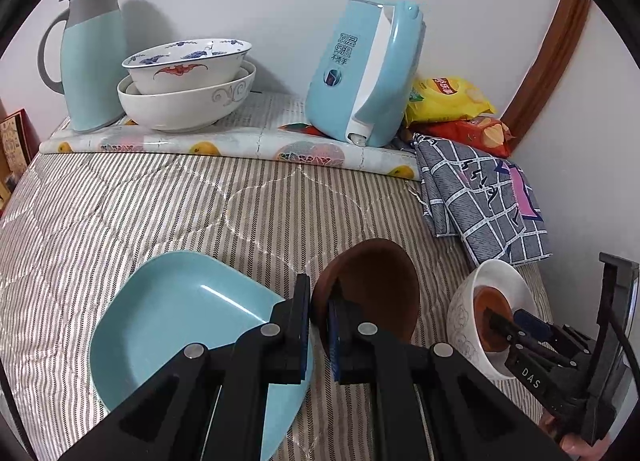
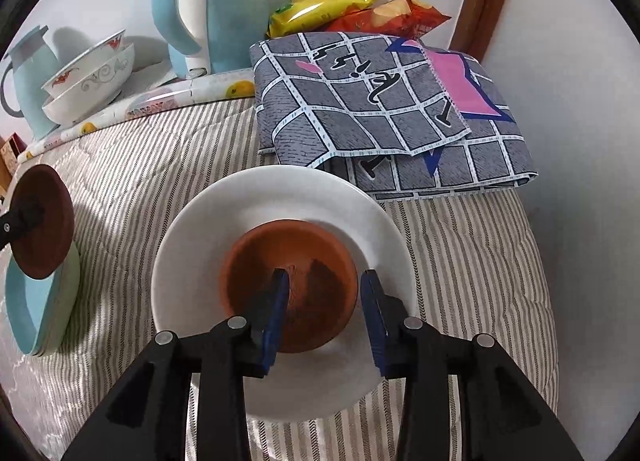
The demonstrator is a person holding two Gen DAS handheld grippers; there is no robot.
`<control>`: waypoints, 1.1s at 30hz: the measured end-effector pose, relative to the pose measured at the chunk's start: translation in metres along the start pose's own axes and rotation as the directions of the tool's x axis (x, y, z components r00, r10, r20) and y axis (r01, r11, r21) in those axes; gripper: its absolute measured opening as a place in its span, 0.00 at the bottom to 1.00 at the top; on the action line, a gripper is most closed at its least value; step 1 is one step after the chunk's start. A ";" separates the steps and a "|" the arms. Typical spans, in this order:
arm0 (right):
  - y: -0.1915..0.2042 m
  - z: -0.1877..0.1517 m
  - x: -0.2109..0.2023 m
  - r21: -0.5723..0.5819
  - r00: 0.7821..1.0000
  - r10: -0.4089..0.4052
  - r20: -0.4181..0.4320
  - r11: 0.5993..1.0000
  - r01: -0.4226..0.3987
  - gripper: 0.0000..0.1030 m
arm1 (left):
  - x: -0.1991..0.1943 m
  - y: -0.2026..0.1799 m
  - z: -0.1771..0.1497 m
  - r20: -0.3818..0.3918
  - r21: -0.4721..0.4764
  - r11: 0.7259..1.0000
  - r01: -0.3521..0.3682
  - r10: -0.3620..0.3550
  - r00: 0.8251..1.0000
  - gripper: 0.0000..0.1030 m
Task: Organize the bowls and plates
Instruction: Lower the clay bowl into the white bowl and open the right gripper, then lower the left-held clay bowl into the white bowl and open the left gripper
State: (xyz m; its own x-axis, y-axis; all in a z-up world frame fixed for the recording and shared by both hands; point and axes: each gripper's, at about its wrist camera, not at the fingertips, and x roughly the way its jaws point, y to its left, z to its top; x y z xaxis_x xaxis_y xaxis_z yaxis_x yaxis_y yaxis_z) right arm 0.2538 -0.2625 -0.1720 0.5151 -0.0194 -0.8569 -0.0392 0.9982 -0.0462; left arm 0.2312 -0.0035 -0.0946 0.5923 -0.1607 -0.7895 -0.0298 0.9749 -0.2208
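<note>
My left gripper [image 1: 319, 289] is shut on the rim of a dark brown bowl [image 1: 372, 285] and holds it tilted above the striped cloth, beside a light blue square plate [image 1: 180, 321]. The right wrist view shows that brown bowl [image 2: 42, 221] at the far left, over the blue plate [image 2: 28, 313]. A small terracotta bowl [image 2: 280, 257] sits inside a white bowl [image 2: 192, 245]. My right gripper [image 2: 325, 277] is open, one finger inside the terracotta bowl and the other outside its right rim, neither pressing. From the left wrist view the right gripper [image 1: 505, 321] reaches into the white bowl [image 1: 464, 321].
At the back, two stacked patterned bowls [image 1: 188, 93] stand between a pale blue jug [image 1: 92, 61] and a blue kettle [image 1: 364, 73]. Snack bags [image 1: 448, 101] and a folded grey checked cloth [image 2: 380, 109] lie at the right, near the wall and a wooden frame [image 1: 552, 61].
</note>
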 end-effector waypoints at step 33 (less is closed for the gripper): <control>-0.094 -0.052 -0.073 0.190 0.989 -0.016 0.144 0.982 -0.012 0.36 | -0.028 -0.089 -0.031 0.002 0.106 0.994 0.042 -0.042 0.999 0.08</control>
State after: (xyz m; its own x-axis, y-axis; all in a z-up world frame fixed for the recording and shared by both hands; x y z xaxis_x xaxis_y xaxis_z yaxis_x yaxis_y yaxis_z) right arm 0.1750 -0.3582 -0.1315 0.6337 -0.0265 -0.7731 0.1178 0.9911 0.0626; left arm 0.1921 -0.0910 -0.0708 0.5946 -0.2014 -0.7784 0.0803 0.9782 -0.1917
